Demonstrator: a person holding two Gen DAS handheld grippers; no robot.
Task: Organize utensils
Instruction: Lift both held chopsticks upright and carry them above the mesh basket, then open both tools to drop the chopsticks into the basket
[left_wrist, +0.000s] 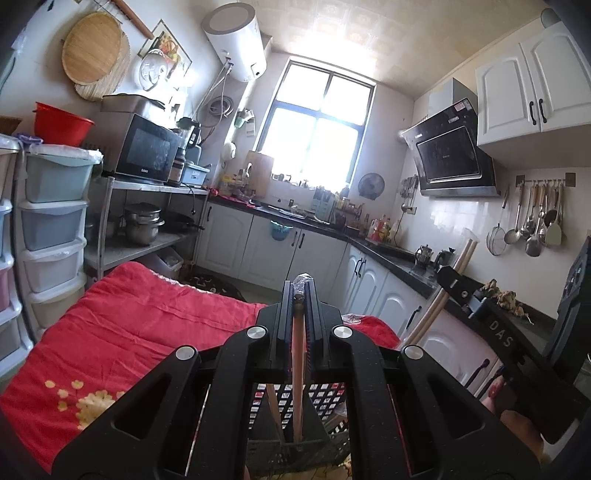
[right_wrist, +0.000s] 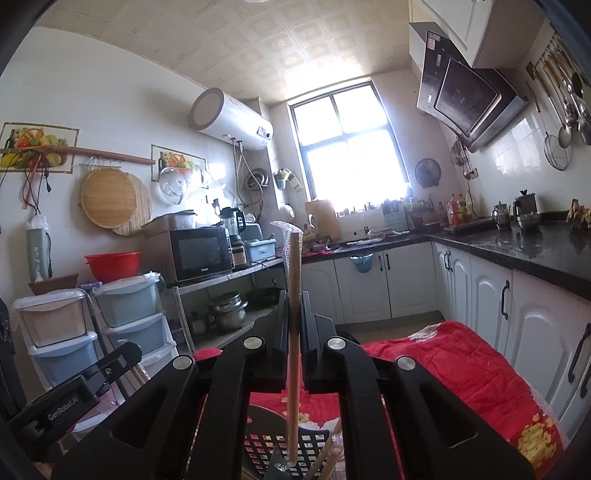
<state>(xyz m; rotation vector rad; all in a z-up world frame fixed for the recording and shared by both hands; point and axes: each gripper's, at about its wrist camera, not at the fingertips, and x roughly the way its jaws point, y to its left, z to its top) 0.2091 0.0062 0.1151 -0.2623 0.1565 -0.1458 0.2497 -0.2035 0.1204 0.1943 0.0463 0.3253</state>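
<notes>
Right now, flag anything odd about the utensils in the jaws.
Both grippers are shut on chopsticks still in clear plastic sleeves. On the right chopstick the sleeve tip curls loose above the stick. The left chopstick points down into the black basket. Nothing looks spilled or broken.

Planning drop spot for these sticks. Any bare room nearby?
Red quilt is bare between the drawer towers and left gripper. Black basket below right gripper already holds sticks. Counter is crowded.
</notes>
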